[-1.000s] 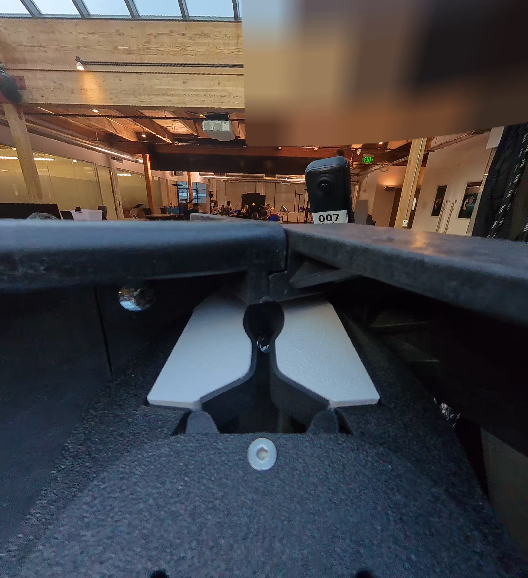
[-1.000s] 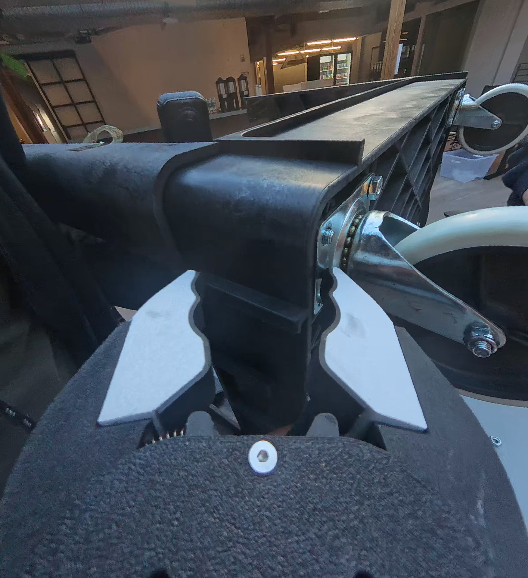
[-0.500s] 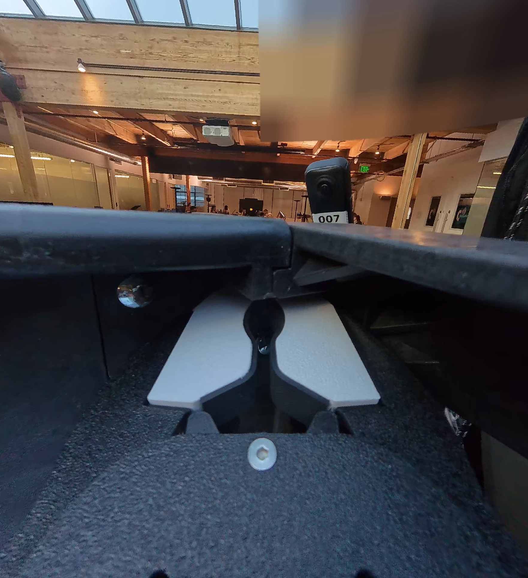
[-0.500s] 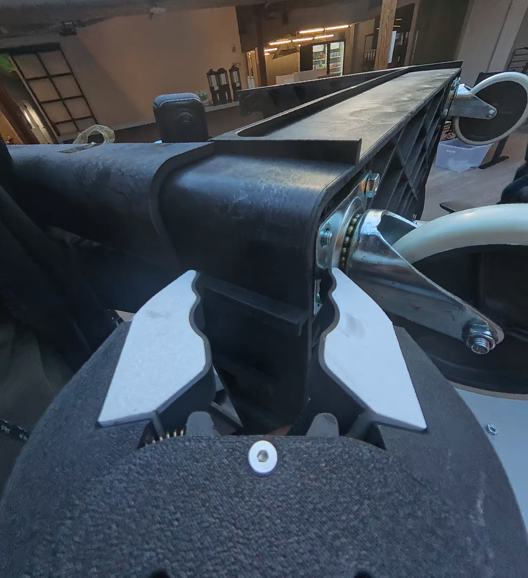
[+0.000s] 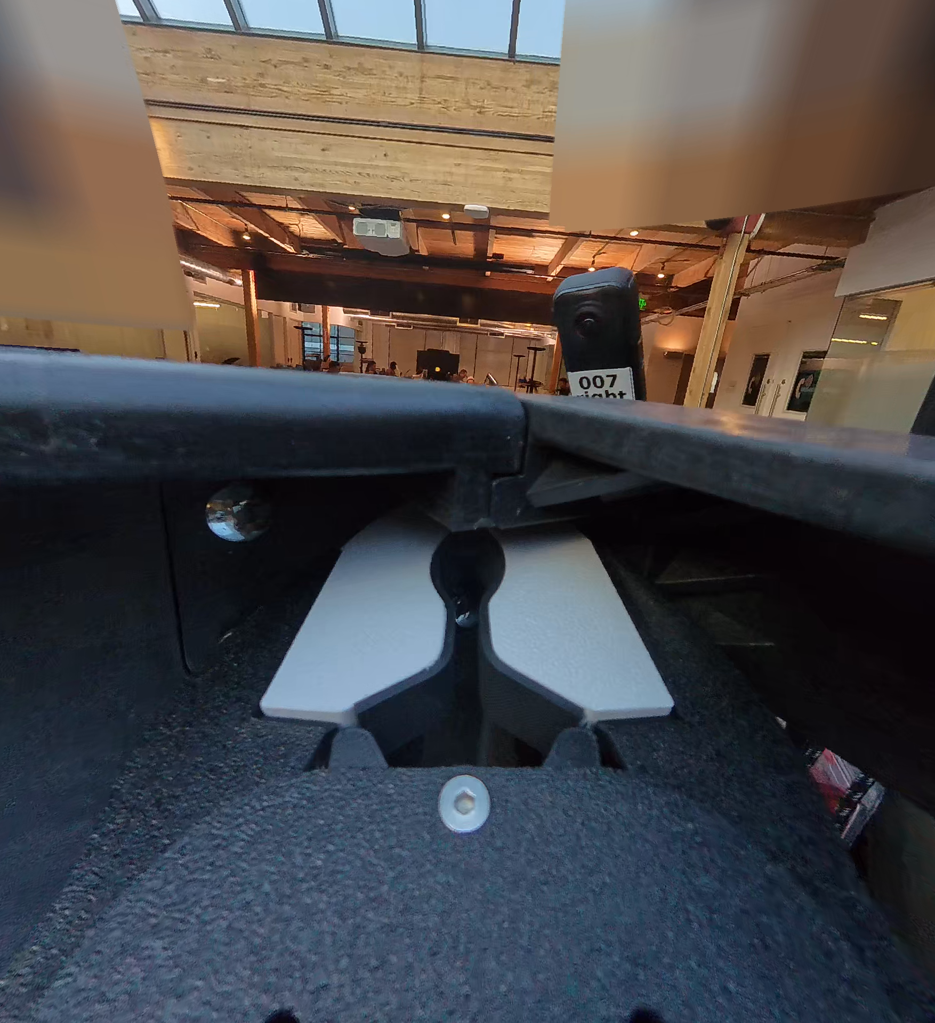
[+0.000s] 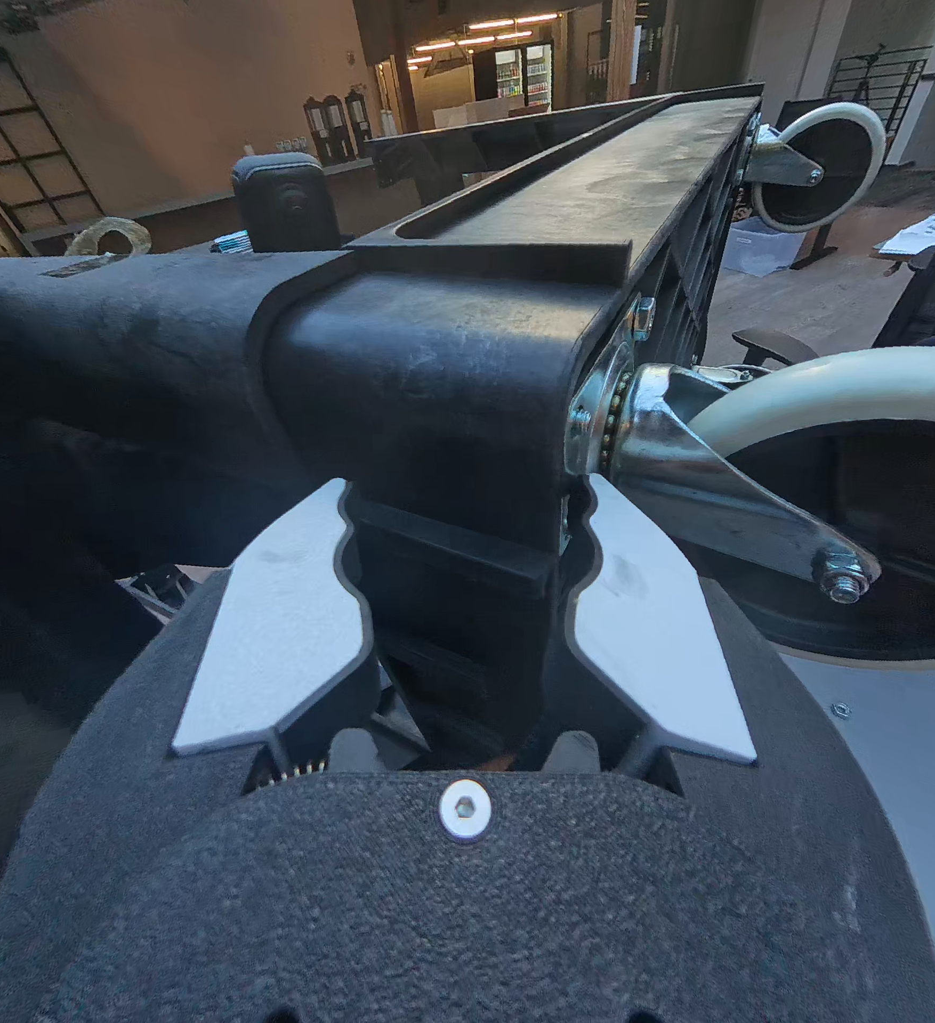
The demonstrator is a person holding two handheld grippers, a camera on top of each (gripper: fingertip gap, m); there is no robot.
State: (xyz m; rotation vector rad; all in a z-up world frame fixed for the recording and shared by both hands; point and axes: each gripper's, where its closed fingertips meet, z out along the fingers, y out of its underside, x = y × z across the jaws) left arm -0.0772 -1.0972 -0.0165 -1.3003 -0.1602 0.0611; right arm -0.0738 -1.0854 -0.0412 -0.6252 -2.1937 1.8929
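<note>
As both tools grip, right tool (image 6: 465, 531), black cart (image 6: 426, 387), caster (image 6: 820, 498).

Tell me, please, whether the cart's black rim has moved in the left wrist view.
Yes: the black rim has risen slightly, closing on the ceiling projector above it.

Left gripper (image 5: 466, 531): its 2 white fingers (image 5: 376, 620) are sitting nearly together, leaving only a thin slit between them. Right gripper (image 6: 462, 487): its 2 fingers (image 6: 282, 620) are standing wide apart, pinching a thick black edge between them.
</note>
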